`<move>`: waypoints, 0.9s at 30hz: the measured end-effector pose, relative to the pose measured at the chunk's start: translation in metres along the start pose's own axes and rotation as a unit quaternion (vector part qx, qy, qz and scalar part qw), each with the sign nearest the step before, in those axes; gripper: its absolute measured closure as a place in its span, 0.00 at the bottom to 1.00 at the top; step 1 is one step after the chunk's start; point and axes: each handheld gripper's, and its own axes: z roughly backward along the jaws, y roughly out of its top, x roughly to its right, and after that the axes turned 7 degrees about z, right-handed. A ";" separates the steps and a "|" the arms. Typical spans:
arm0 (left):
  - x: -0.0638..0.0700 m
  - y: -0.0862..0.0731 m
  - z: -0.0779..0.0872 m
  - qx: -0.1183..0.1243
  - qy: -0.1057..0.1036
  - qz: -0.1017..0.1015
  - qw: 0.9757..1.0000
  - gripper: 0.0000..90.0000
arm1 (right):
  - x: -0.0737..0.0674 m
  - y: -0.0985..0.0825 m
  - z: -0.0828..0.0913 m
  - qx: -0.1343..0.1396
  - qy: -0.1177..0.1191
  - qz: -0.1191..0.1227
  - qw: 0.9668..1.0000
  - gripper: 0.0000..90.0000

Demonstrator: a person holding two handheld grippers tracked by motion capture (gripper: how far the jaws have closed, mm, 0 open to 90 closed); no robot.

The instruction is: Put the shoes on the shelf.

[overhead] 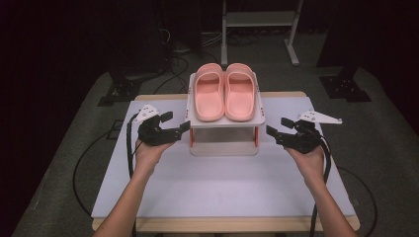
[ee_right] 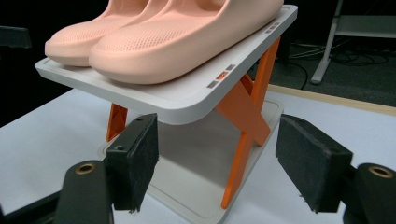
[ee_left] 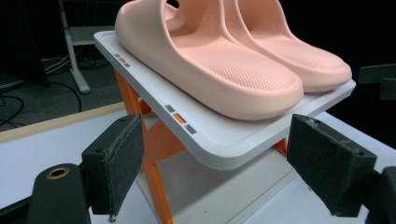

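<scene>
Two pink slippers (overhead: 225, 94) lie side by side on the white top shelf (overhead: 225, 123) of a small stand with orange legs (ee_left: 154, 140). My left gripper (overhead: 175, 122) is held just off the shelf's front left corner, open, pads bare. My right gripper (overhead: 278, 126) hovers off the front right corner, also open and holding nothing. In the left gripper view the shelf corner (ee_left: 233, 149) sits ahead between the jaws of my left gripper (ee_left: 215, 135), with a slipper (ee_left: 219, 65) above. In the right gripper view, my right gripper (ee_right: 219, 140) faces the other corner (ee_right: 187, 109).
The stand's white base plate (overhead: 225, 149) rests on a white sheet (overhead: 222, 187) covering the wooden table. Black cables (overhead: 129, 148) trail from both grippers over the table edges. A metal rack (overhead: 259, 29) stands on the floor behind the table.
</scene>
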 end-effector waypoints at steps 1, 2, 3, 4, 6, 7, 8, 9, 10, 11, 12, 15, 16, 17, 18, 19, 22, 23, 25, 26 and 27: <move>0.000 -0.001 0.001 0.001 0.000 0.000 1.000 0.21 | 0.000 -0.001 0.000 0.000 0.000 0.000 1.000 0.33; 0.001 -0.002 0.001 0.001 -0.001 0.001 1.000 0.21 | 0.000 -0.004 0.001 -0.001 -0.001 -0.001 1.000 0.33; 0.001 -0.002 0.001 0.001 -0.001 0.001 1.000 0.21 | 0.000 -0.004 0.001 -0.001 -0.001 -0.001 1.000 0.33; 0.001 -0.003 0.001 0.000 -0.002 0.001 1.000 0.21 | 0.000 -0.006 0.002 -0.001 -0.001 -0.003 1.000 0.32; 0.001 -0.003 0.002 0.001 -0.003 0.000 1.000 0.21 | 0.001 -0.008 0.002 0.000 0.000 -0.004 1.000 0.32; 0.002 -0.004 0.002 0.000 -0.004 -0.001 1.000 0.21 | 0.001 -0.010 0.002 -0.001 -0.001 -0.004 1.000 0.32; 0.003 -0.005 0.002 -0.001 -0.004 0.000 1.000 0.20 | 0.002 -0.011 0.003 -0.001 -0.001 -0.006 1.000 0.32; 0.003 -0.006 0.002 -0.002 -0.004 -0.002 1.000 0.20 | 0.003 -0.014 0.003 -0.004 -0.001 -0.008 1.000 0.31; 0.003 -0.010 0.002 -0.001 -0.006 -0.001 1.000 0.20 | 0.003 -0.016 0.004 -0.005 0.000 -0.008 1.000 0.31; 0.003 -0.010 0.002 -0.001 -0.006 -0.001 1.000 0.20 | 0.003 -0.016 0.004 -0.005 0.000 -0.008 1.000 0.31; 0.004 -0.011 0.002 -0.004 -0.006 -0.002 1.000 0.20 | 0.003 -0.018 0.004 -0.006 -0.001 -0.008 1.000 0.31; 0.003 -0.015 0.003 -0.007 -0.006 -0.001 1.000 0.20 | 0.004 -0.022 0.005 -0.010 0.000 -0.009 1.000 0.31; 0.002 -0.017 0.003 -0.006 -0.005 -0.002 1.000 0.20 | 0.004 -0.026 0.006 -0.010 -0.001 -0.010 1.000 0.31; 0.002 -0.017 0.003 -0.006 -0.005 -0.002 1.000 0.20 | 0.004 -0.026 0.006 -0.010 -0.001 -0.010 1.000 0.31; 0.002 -0.018 0.004 -0.006 -0.003 -0.002 1.000 0.20 | 0.004 -0.028 0.006 -0.011 -0.001 -0.012 1.000 0.31; 0.002 -0.019 0.004 -0.006 -0.002 -0.002 1.000 0.20 | 0.005 -0.030 0.007 -0.011 -0.002 -0.012 1.000 0.31; 0.002 -0.021 0.005 -0.007 -0.002 -0.005 1.000 0.19 | 0.006 -0.036 0.008 -0.013 -0.004 -0.014 1.000 0.31; 0.002 -0.022 0.005 -0.007 -0.002 -0.006 1.000 0.19 | 0.006 -0.036 0.008 -0.013 -0.004 -0.014 1.000 0.31; 0.003 -0.024 0.005 -0.009 -0.001 -0.011 1.000 0.19 | 0.007 -0.040 0.010 -0.014 -0.005 -0.015 1.000 0.31; 0.003 -0.025 0.005 -0.011 -0.003 -0.012 1.000 0.18 | 0.007 -0.041 0.010 -0.015 -0.006 -0.017 1.000 0.31; 0.003 -0.026 0.005 -0.009 -0.004 -0.011 1.000 0.18 | 0.008 -0.043 0.011 -0.014 -0.007 -0.017 1.000 0.31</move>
